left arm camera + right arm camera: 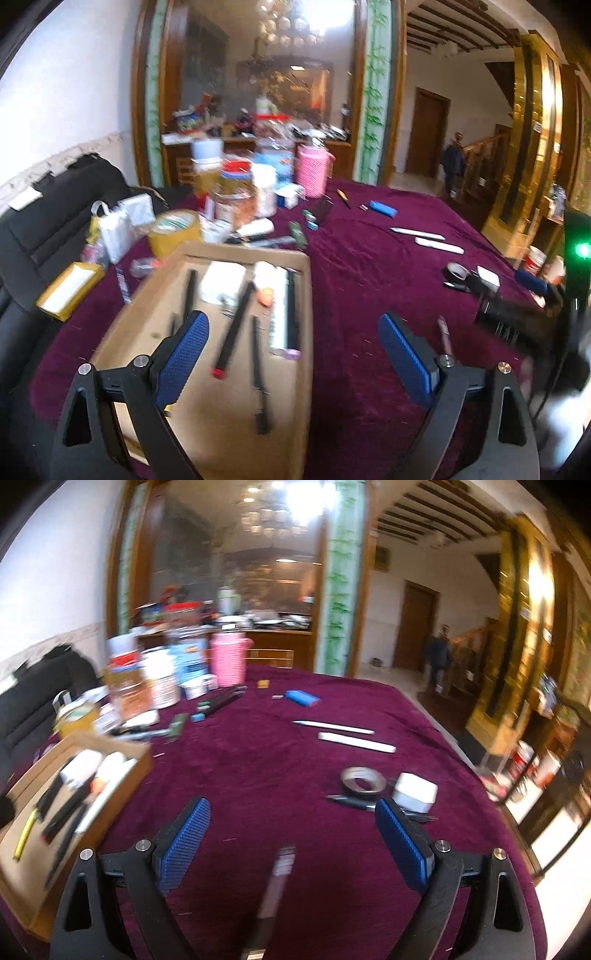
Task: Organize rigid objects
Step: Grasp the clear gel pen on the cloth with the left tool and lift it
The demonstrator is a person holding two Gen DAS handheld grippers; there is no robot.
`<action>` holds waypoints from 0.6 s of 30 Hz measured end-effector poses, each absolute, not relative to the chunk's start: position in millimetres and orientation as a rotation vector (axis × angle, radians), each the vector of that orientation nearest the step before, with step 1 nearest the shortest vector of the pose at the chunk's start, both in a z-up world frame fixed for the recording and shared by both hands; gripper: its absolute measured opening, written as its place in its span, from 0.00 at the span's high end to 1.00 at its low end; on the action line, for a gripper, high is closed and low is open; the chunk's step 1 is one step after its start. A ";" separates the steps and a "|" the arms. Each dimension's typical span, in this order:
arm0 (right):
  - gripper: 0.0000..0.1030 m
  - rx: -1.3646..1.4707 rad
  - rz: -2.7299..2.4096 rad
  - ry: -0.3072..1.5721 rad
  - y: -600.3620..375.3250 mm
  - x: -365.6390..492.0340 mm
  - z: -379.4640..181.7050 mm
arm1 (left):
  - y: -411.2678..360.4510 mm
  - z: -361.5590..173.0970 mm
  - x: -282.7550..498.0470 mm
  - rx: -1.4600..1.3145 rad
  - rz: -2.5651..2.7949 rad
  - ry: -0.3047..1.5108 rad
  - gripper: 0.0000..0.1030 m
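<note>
A cardboard tray (243, 255) on the purple cloth holds several pens, a black stick with a red tip (232, 330) and white items. My left gripper (295, 354) hovers open over the tray's right rim, nothing between its blue pads. My right gripper (293, 843) is open low over the cloth. A slim, blurred pen-like stick (280, 875) lies on the cloth between its fingers, untouched; the same stick (443, 332) shows in the left wrist view. Loose on the cloth are two white sticks (332, 726), a grey tape roll (364, 781), a white box (413, 792) and a blue block (302, 698).
Jars, boxes and a pink cup (227, 661) crowd the table's far left, with a yellow tape roll (175, 230) near the tray. A black sofa (55, 221) flanks the left side. The table edge drops off at the right. A person stands far off in the doorway.
</note>
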State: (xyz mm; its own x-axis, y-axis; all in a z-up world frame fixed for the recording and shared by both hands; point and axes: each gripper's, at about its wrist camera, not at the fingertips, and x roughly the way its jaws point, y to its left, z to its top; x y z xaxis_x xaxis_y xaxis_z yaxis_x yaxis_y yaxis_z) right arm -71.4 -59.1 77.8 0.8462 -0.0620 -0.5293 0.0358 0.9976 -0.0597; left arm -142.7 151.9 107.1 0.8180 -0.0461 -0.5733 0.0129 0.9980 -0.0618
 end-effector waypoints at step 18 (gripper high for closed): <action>0.10 0.313 -0.174 0.563 -224.4 -26.7 42.9 | -3.6 23.7 -70.8 0.100 -0.299 0.915 0.12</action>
State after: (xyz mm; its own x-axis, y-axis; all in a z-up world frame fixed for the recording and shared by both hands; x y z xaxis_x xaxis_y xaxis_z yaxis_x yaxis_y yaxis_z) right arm -26.7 -224.4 42.9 0.8326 -0.0768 -0.5485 0.2465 0.9383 0.2427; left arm -70.8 -3.6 23.7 0.5716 -0.2125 -0.7926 0.2970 0.9540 -0.0415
